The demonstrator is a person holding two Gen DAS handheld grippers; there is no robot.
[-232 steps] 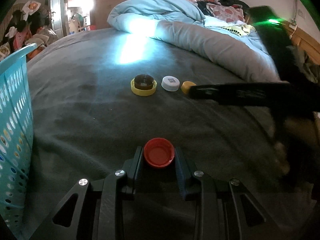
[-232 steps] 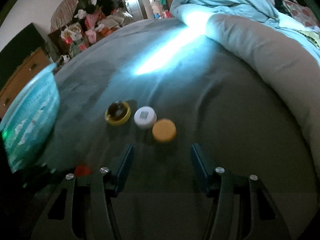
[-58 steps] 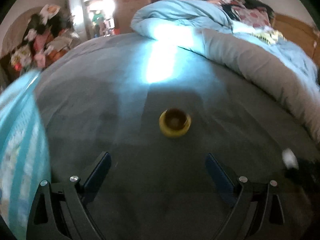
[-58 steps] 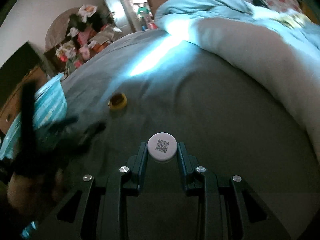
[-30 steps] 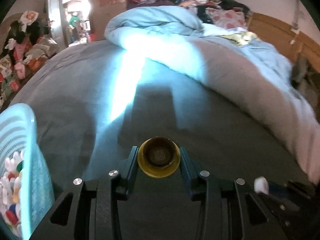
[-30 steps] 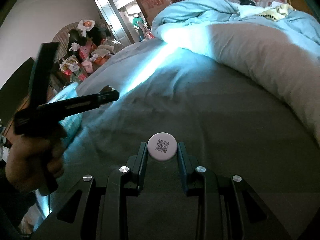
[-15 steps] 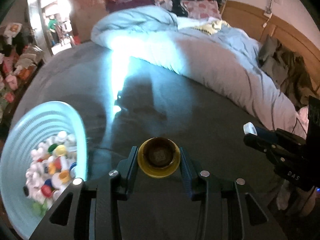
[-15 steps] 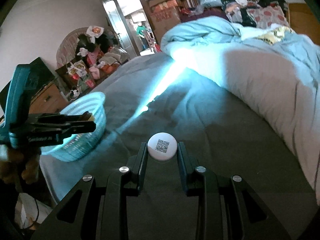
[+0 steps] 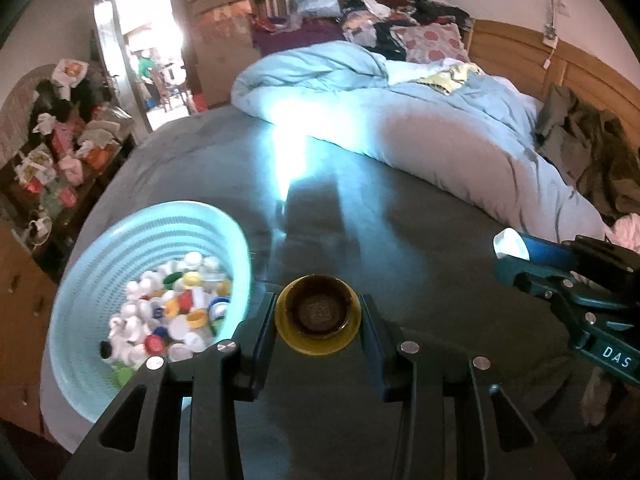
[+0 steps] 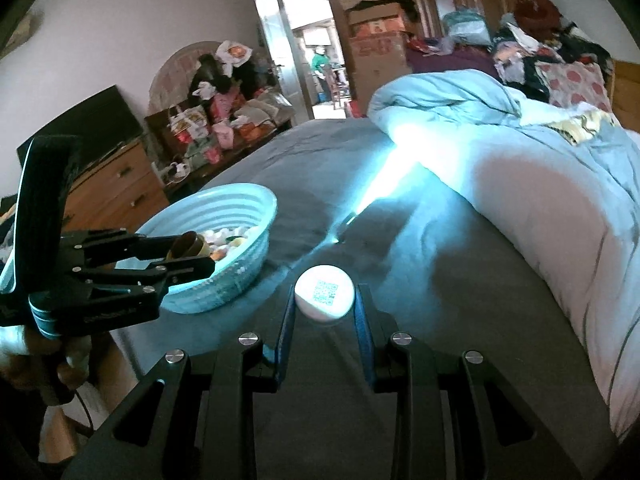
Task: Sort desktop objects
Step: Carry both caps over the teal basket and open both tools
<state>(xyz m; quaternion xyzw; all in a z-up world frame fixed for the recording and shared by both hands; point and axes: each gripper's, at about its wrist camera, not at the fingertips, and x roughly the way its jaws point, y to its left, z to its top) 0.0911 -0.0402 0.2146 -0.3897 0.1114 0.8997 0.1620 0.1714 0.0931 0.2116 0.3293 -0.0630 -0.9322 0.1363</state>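
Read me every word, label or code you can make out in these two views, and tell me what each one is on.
"DAS": white letters on the right tool's teal body, cut off at the frame edge.
QR code, no words: white cap held in the right tool.
QR code, blurred: inside the yellow cap held in the left tool.
Print on the cardboard boxes: too blurred to read.

1. The right gripper (image 10: pixel 325 312) clamps a white cap (image 10: pixel 325 294) (a square code on its top) above the grey bedspread (image 10: pixel 440 280)
2. At left, the left gripper (image 10: pixel 192 256) holds a yellow cap (image 10: pixel 191 245) over the pale blue basket (image 10: pixel 224 280) of caps
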